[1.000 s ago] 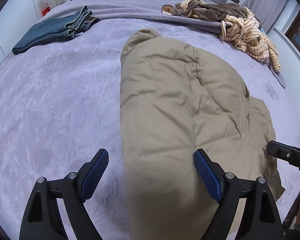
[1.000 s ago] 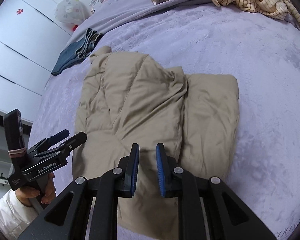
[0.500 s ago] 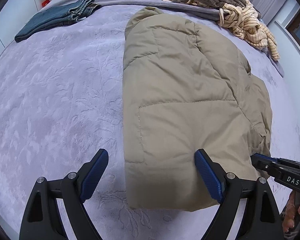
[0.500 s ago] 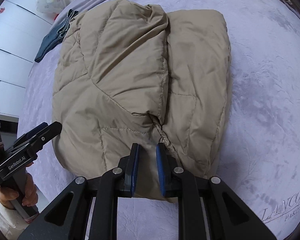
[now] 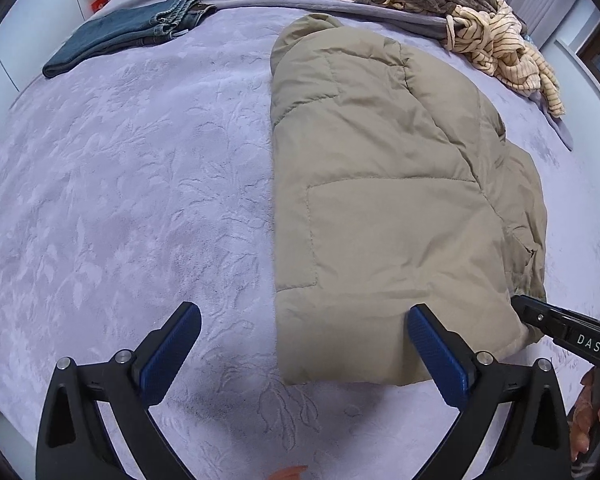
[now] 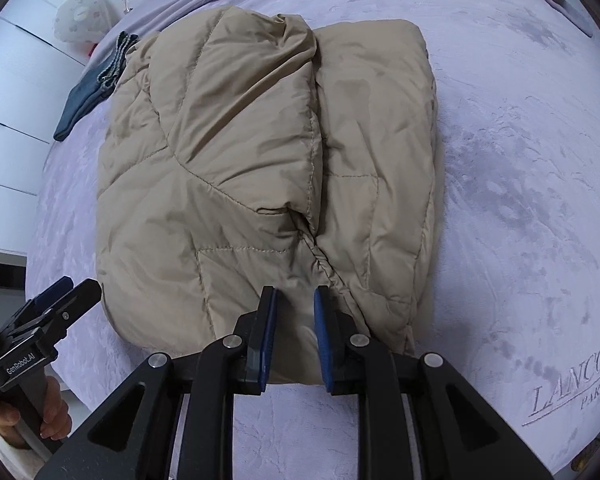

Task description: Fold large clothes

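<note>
A tan quilted puffer jacket (image 5: 380, 200) lies folded lengthwise on the lilac bedspread (image 5: 120, 200); it also shows in the right wrist view (image 6: 260, 152). My left gripper (image 5: 304, 344) is wide open at the jacket's near hem, left finger over bare bedspread, right finger (image 5: 436, 348) against the hem. It also shows at the left of the right wrist view (image 6: 66, 292). My right gripper (image 6: 295, 328) has its fingers close together at the jacket's near right corner, with hem fabric between them. Its tip shows at the right of the left wrist view (image 5: 540, 316).
Folded blue jeans (image 5: 128, 36) lie at the far left of the bed. A heap of striped and brown clothes (image 5: 472, 20) lies at the far right. White wardrobe doors (image 6: 12, 92) stand to the left. The bedspread has embroidered lettering (image 6: 580, 384) near its front right edge.
Both grippers have drawn back toward the jacket's near hem, so the whole jacket now shows. The right gripper's fingers have parted slightly. The jacket has not moved.
</note>
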A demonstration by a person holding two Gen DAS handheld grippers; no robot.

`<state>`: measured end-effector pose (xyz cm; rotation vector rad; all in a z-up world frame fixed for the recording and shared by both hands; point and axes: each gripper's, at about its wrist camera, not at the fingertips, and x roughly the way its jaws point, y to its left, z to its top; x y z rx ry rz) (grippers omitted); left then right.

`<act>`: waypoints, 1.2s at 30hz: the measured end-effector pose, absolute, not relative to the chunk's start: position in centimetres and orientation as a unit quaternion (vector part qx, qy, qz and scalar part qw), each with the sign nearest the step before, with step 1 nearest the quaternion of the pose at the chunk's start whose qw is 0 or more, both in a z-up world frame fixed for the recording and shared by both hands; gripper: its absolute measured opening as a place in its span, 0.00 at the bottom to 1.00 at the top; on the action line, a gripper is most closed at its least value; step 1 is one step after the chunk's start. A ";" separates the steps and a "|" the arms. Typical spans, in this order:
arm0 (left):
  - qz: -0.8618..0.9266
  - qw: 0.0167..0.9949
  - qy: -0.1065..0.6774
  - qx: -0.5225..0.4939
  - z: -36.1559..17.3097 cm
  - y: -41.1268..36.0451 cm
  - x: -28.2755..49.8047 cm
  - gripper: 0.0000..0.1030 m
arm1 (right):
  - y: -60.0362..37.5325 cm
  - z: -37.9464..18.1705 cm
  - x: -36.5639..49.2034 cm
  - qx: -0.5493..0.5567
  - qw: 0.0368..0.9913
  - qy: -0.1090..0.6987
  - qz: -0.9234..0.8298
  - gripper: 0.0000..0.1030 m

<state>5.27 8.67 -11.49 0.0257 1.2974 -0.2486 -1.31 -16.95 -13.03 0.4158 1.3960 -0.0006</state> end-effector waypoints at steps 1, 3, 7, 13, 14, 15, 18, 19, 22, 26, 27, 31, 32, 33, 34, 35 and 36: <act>-0.112 0.789 0.603 0.015 -11.5 8.7 5.2 1.00 | -16.9 -12.9 -1.5 0.191 0.746 0.638 -0.002 0.23; -0.113 0.788 0.605 0.013 -11.4 9.0 5.1 1.00 | -16.9 -12.3 -2.0 0.192 0.747 0.637 -0.007 0.27; -0.119 0.787 0.606 0.010 -11.2 9.2 4.7 1.00 | -16.7 -11.0 -3.1 0.195 0.749 0.633 -0.013 0.40; -0.110 0.796 0.594 0.022 -9.7 9.3 3.4 1.00 | -16.3 -9.5 -4.4 0.191 0.746 0.638 -0.006 0.50; -0.108 0.799 0.592 0.023 -9.4 9.4 3.1 1.00 | -16.2 -9.2 -4.6 0.190 0.747 0.638 -0.002 0.51; -0.104 0.800 0.590 0.023 -9.2 9.6 2.9 1.00 | -16.3 -9.0 -4.7 0.188 0.747 0.637 0.000 0.54; -0.096 0.803 0.587 0.026 -8.5 9.7 2.0 1.00 | -16.3 -8.5 -5.1 0.187 0.750 0.634 0.011 0.57; -0.095 0.804 0.586 0.029 -8.4 9.7 1.7 1.00 | -16.3 -8.5 -5.2 0.187 0.751 0.633 0.014 0.57; -0.091 0.804 0.586 0.037 -7.6 9.4 0.6 1.00 | -16.6 -8.2 -5.9 0.193 0.752 0.630 0.020 0.59; -0.090 0.807 0.582 0.034 -6.2 8.7 -1.1 1.00 | -17.3 -7.8 -7.2 0.202 0.750 0.630 0.025 0.69; -0.088 0.808 0.581 0.034 -5.8 8.5 -1.6 1.00 | -17.5 -7.6 -7.6 0.202 0.750 0.630 0.025 0.71; -0.080 0.812 0.577 0.033 -4.5 7.6 -3.3 1.00 | -18.4 -6.4 -8.7 0.202 0.755 0.623 0.026 0.78; -0.078 0.813 0.576 0.032 -4.2 7.4 -3.7 1.00 | -18.7 -6.1 -8.9 0.201 0.757 0.621 0.025 0.78; -0.077 0.815 0.574 0.031 -3.8 7.2 -4.1 1.00 | -18.9 -5.8 -9.0 0.199 0.759 0.620 0.025 0.78; -0.076 0.816 0.572 0.030 -3.5 7.1 -4.5 1.00 | -19.1 -5.5 -9.2 0.197 0.761 0.618 0.025 0.79; -0.074 0.818 0.569 0.029 -3.2 7.0 -4.8 1.00 | -19.3 -5.1 -9.4 0.196 0.763 0.616 0.025 0.79; -0.072 0.820 0.567 0.027 -2.8 6.8 -5.2 1.00 | -19.5 -4.7 -9.6 0.194 0.766 0.613 0.026 0.80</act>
